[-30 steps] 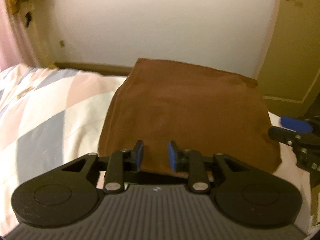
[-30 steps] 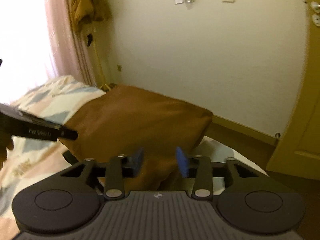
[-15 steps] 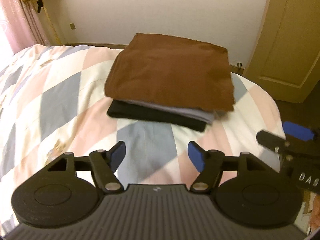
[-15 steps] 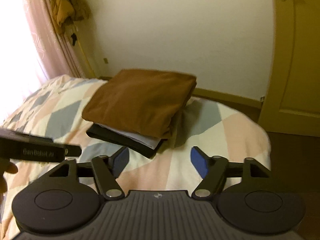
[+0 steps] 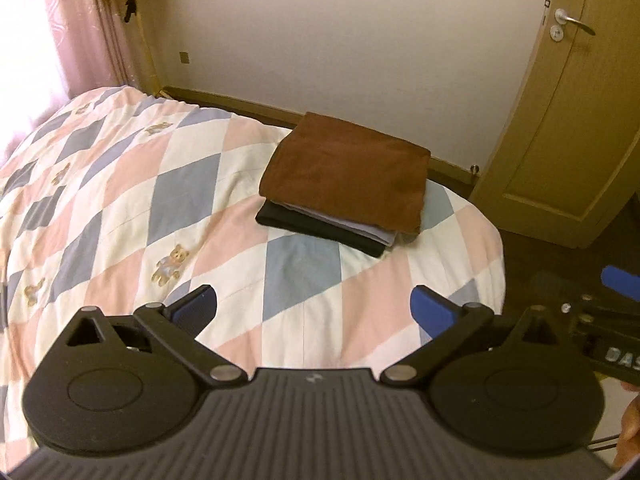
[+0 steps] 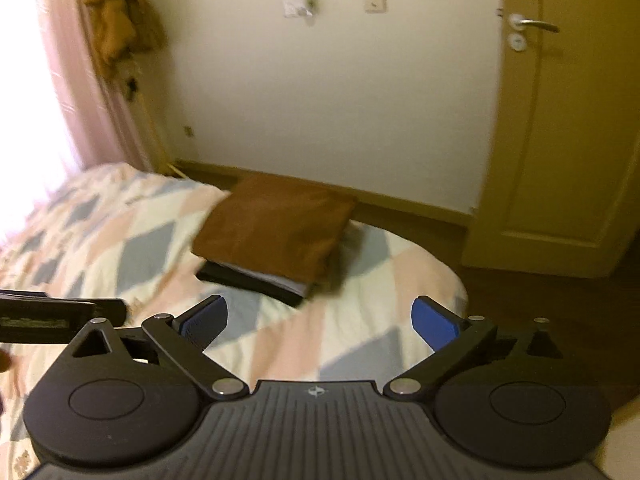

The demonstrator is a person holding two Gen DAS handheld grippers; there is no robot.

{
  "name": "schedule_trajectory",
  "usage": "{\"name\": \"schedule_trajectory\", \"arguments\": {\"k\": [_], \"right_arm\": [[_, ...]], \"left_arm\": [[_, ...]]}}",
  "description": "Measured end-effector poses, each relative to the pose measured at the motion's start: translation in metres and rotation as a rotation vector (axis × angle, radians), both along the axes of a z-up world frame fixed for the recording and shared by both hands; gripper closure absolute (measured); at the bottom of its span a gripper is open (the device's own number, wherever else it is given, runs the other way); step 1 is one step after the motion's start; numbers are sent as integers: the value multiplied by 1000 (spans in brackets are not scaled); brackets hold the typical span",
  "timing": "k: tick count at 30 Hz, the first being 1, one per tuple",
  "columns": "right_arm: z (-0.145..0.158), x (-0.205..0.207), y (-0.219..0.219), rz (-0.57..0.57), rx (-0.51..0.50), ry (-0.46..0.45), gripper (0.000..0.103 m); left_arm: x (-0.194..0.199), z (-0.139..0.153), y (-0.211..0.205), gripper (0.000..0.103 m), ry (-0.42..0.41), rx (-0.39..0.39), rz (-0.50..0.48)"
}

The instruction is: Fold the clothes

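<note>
While both tongs hang above the near end of the bed, the scene reads so:

Left gripper [image 5: 314, 306]: jaws spread wide, blue pads far apart, nothing between them, touching nothing.
Right gripper [image 6: 320, 318]: jaws likewise spread wide and empty; its blue tip also shows at the right edge of the left wrist view.
Brown folded garment [image 5: 346, 170]: centre of the frame, lying flat on top of the pile, well apart from both tongs.
Pile beneath: a grey folded garment [image 5: 372, 230] and a black folded garment [image 5: 316, 230], edges showing under the brown one.
Quilt [image 5: 132, 184]: diamond-patterned in pink, blue and white, with small bears, bare between tongs and pile.
Door [image 5: 576, 128]: right side, shut.
Curtain [image 5: 80, 24]: upper left.
Obstruction: nothing stands between either tong and the pile.
</note>
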State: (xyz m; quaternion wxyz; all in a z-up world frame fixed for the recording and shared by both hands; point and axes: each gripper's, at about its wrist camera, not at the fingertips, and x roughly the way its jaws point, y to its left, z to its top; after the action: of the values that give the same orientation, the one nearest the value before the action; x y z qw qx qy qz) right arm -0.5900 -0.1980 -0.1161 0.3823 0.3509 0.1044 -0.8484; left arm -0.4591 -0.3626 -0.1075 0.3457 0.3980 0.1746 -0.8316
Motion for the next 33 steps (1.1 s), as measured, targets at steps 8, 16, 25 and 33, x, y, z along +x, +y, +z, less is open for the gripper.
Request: {"name": "schedule_trajectory", "arguments": {"k": [8, 16, 25, 33], "right_arm": [[23, 26, 13, 13, 40, 15, 0], [45, 29, 23, -14, 38, -98, 0], [49, 26, 7, 13, 58, -121, 0], [43, 14, -31, 90, 98, -108, 0]], "left_arm": [[35, 25, 23, 1, 13, 14, 30], [54, 45, 42, 1, -4, -21, 37], [62, 49, 38, 1, -24, -18, 93], [34, 43, 12, 1, -53, -1, 105]]}}
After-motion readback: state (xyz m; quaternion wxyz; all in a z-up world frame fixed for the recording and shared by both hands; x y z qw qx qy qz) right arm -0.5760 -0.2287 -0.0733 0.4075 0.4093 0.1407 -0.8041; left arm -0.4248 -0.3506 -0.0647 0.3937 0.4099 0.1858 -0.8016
